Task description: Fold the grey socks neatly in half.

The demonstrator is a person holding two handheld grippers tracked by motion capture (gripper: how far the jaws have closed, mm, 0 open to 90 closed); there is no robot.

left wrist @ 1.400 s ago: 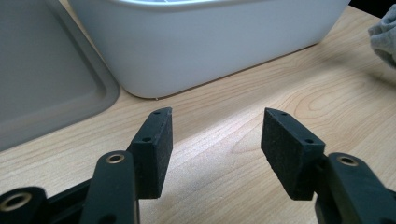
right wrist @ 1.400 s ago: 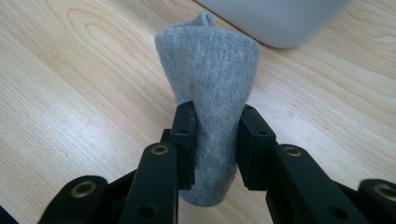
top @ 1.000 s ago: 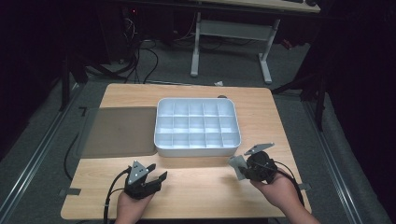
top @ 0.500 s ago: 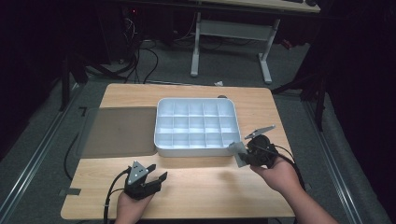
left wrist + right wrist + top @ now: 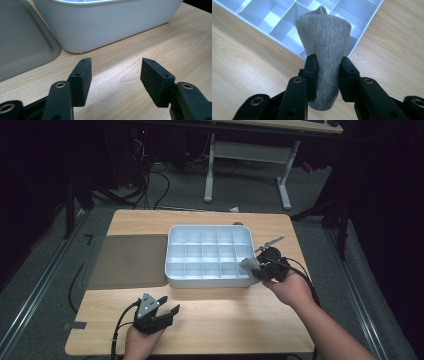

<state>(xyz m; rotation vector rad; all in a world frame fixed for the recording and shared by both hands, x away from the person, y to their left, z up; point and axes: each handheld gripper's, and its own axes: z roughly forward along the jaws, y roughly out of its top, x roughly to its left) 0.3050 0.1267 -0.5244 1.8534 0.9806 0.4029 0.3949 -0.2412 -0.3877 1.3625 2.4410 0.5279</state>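
Right gripper (image 5: 325, 75): clamped on a rolled grey sock (image 5: 324, 50); since a second ago moved from the table's near right area up to the divided white tray's (image 5: 172, 270) near right corner, sock over that corner. Left gripper (image 5: 115, 75): jaws apart, nothing between them, unmoved near the table's (image 5: 225, 320) near edge. Grey lid (image 5: 130, 260): left of tray.
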